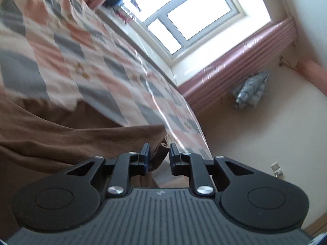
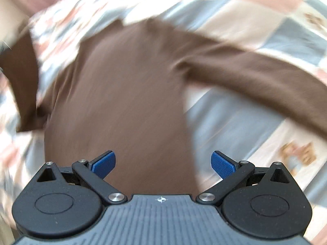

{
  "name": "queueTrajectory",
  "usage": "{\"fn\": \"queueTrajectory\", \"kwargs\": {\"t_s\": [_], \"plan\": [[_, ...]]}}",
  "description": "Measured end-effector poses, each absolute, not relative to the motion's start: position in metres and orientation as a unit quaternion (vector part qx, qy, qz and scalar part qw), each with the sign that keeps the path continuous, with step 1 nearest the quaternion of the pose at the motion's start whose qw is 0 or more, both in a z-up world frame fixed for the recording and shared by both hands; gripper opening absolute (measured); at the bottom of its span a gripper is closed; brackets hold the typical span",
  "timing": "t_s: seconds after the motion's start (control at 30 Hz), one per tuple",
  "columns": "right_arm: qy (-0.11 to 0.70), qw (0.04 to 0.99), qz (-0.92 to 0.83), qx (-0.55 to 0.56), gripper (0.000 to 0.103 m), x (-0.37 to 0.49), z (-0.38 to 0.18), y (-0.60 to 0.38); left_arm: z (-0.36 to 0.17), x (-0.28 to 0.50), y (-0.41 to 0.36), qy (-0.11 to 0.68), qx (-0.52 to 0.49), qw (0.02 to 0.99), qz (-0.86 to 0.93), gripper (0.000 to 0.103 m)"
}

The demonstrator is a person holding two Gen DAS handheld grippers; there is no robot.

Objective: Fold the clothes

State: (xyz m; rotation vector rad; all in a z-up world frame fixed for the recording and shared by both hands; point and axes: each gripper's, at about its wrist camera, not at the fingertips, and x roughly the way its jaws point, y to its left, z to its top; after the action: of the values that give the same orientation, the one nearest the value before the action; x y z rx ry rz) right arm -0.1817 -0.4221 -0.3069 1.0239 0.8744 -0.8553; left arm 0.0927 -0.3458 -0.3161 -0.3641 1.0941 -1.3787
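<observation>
Ahead of the left jaws, a bed [image 1: 61, 47] with a checked cover of pink, grey and cream runs toward a bright window [image 1: 192, 18]. Daylight pours through it. Pink curtains [image 1: 241, 61] hang below and to the right, against cream walls [image 1: 265, 134]. A grey-patterned bundle [image 1: 249, 89] rests on the wall further right.

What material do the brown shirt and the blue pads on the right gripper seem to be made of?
The brown shirt looks like a soft matte knit, maybe cotton: it drapes in folds without shine, though blur hides the weave. The blue pads of the right gripper seem to be rubber or textured plastic, given the fine grid pattern.
</observation>
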Motion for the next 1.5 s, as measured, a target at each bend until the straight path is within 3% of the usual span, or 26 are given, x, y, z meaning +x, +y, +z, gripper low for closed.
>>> {"fn": "queueTrajectory", "kwargs": {"t_s": [0.1,0.2,0.33,0.43,0.5,0.53,0.67,0.9,0.93,0.97,1.23,1.5], "plan": [[0.312,0.686,-0.389,0.530,0.084,-0.214,-0.321,-0.452,-0.395,0.059,-0.376,0.553,-0.102,0.597,-0.573,0.021],[0.219,0.675,-0.353,0.610,0.081,-0.232,-0.339,-0.476,-0.440,0.052,-0.375,0.604,-0.063,0.574,-0.549,0.021],[0.147,0.659,-0.279,0.683,0.081,-0.217,-0.364,-0.495,-0.412,0.057,-0.339,0.571,-0.035,0.597,-0.563,0.043],[0.147,0.648,-0.242,0.707,0.076,-0.181,-0.383,-0.505,-0.384,0.072,-0.317,0.544,-0.003,0.622,-0.563,0.044],[0.160,0.646,-0.234,0.708,0.048,-0.160,-0.395,-0.508,-0.365,0.084,-0.307,0.530,0.010,0.637,-0.559,0.044],[0.178,0.639,-0.243,0.708,0.044,-0.151,-0.400,-0.509,-0.359,0.090,-0.304,0.526,0.010,0.643,-0.556,0.044],[0.196,0.602,-0.262,0.729,0.044,-0.132,-0.419,-0.507,-0.347,0.126,-0.292,0.532,-0.007,0.665,-0.525,0.044],[0.199,0.627,-0.269,0.704,0.042,-0.095,-0.426,-0.508,-0.349,0.173,-0.262,0.544,-0.043,0.685,-0.483,0.044],[0.205,0.636,-0.271,0.693,0.031,-0.089,-0.425,-0.511,-0.348,0.179,-0.257,0.543,-0.049,0.687,-0.480,0.044],[0.211,0.648,-0.273,0.679,0.010,-0.083,-0.422,-0.513,-0.347,0.185,-0.254,0.543,-0.055,0.688,-0.478,0.044],[0.144,0.758,-0.371,0.517,0.007,-0.143,-0.319,-0.499,-0.319,0.240,-0.237,0.504,-0.072,0.716,-0.478,0.044],[0.183,0.718,-0.415,0.528,0.007,-0.190,-0.336,-0.483,-0.351,0.299,-0.295,0.541,-0.082,0.693,-0.469,0.044]]}}
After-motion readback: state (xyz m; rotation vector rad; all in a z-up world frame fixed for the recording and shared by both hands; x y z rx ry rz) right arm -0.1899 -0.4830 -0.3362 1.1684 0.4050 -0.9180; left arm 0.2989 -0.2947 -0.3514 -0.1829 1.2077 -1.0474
